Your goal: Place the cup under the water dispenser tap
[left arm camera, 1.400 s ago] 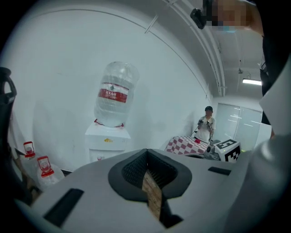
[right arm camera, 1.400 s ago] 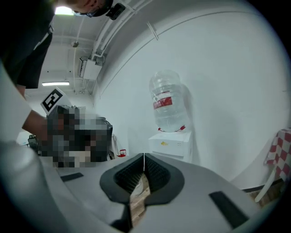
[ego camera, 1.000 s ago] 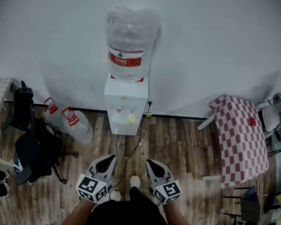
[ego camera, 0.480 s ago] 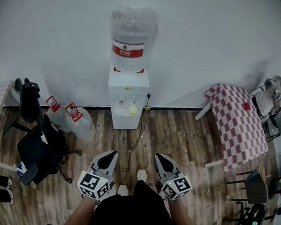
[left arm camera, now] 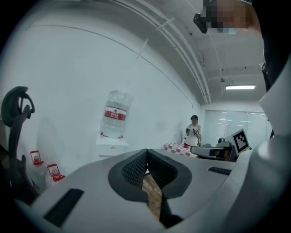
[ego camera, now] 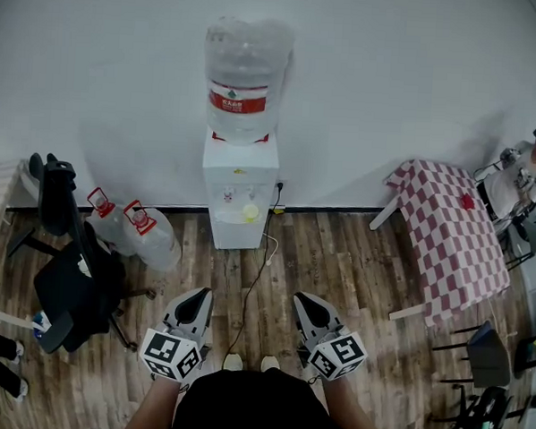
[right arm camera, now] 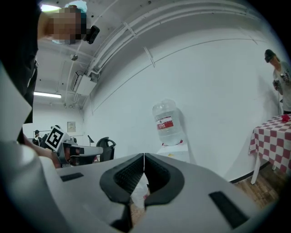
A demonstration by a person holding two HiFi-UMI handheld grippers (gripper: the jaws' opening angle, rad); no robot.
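A white water dispenser (ego camera: 239,194) with a big clear bottle (ego camera: 245,78) on top stands against the far wall. A small yellow cup (ego camera: 251,213) sits in its tap recess. My left gripper (ego camera: 198,297) and right gripper (ego camera: 301,301) hang side by side over the wooden floor, well short of the dispenser, both shut and empty. In the left gripper view the shut left gripper (left arm camera: 146,153) points toward the dispenser (left arm camera: 111,144). The right gripper (right arm camera: 144,157) in its own view is likewise shut, with the dispenser (right arm camera: 176,152) ahead.
Two spare water bottles (ego camera: 137,234) lie on the floor left of the dispenser, beside a black office chair (ego camera: 63,279). A red-checked table (ego camera: 455,237) stands at the right with a person (ego camera: 519,182) beyond it. A cable (ego camera: 256,276) runs across the floor.
Both grippers have shifted a little and now sit slightly further apart, still shut. The head view has swung right, so the person by the checked table shows.
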